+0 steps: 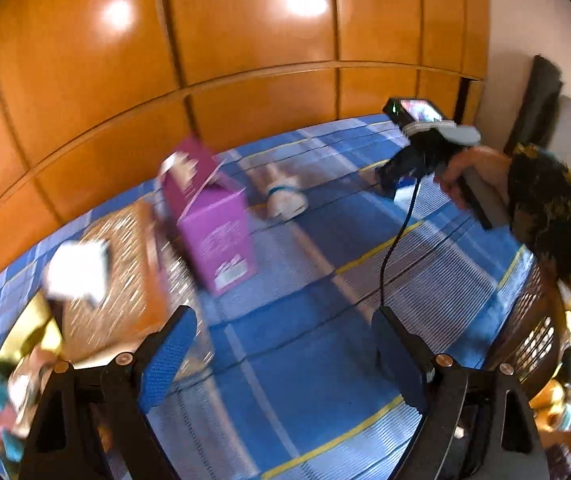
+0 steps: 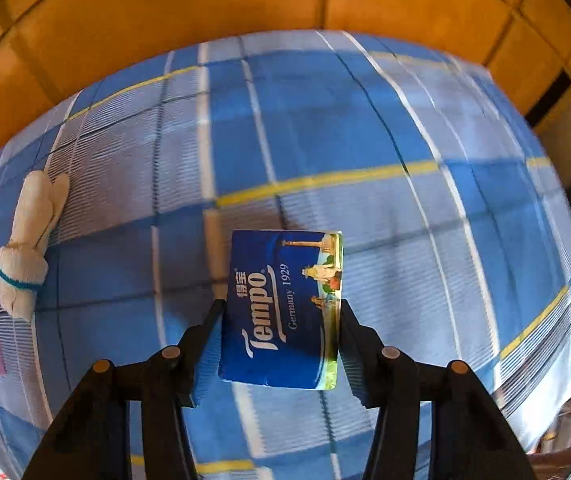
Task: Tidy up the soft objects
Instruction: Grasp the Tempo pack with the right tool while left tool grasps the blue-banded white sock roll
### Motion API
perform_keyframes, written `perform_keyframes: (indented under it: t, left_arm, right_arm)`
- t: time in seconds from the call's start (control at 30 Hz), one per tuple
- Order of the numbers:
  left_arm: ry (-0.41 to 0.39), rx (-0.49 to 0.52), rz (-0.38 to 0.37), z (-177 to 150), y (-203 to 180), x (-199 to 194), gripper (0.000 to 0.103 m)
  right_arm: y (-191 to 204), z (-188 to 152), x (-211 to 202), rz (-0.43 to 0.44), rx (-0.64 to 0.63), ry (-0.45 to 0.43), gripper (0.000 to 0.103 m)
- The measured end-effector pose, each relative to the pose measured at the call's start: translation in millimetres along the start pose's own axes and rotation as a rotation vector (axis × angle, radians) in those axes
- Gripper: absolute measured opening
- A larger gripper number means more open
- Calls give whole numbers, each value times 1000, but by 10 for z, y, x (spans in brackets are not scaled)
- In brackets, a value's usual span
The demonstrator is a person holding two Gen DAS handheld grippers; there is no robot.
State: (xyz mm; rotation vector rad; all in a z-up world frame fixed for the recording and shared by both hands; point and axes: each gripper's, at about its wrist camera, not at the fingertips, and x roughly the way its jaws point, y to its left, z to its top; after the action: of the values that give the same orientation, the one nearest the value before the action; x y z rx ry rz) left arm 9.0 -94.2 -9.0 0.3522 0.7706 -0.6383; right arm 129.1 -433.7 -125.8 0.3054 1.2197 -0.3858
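Right in the middle of it: the blue plastic-wrapped Tempo tissue pack (image 2: 285,308) sits between the jaws of the right gripper (image 2: 281,344), both pads pressed against its long sides, so the jaws are clamped on it. Its long axis runs straight out along the fingers, away from the camera, and it hangs just above the blue, white and yellow checked cloth (image 2: 365,140) covering the surface. Off to the left lies a white rolled towel with a teal band (image 2: 25,256), well apart from the pack, and just beyond it the edge of a purple cardboard box (image 1: 213,224). The left gripper (image 1: 285,360) hovers with jaws wide apart, nothing between them. The box lies nearer the left hand, I'd judge, so the right must carry leftward.
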Motion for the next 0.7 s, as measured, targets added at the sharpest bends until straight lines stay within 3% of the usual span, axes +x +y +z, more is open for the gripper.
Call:
perform_keyframes:
  t: [0.2, 0.4, 0.5, 0.7]
  left_arm:
    - [-7, 84, -26, 616, -389, 273, 90]
    - [49, 36, -24, 1177, -447, 820, 84]
    - [108, -2, 2, 1380, -381, 1220, 78]
    - [204, -40, 106, 1558, -256, 1937, 78]
  right_arm:
    - [-32, -58, -26, -22, 20, 1, 53]
    - [-54, -92, -55, -13, 12, -3, 53]
    - [-37, -101, -54, -7, 15, -1, 53]
    - [-147, 21, 66, 2, 11, 4, 54]
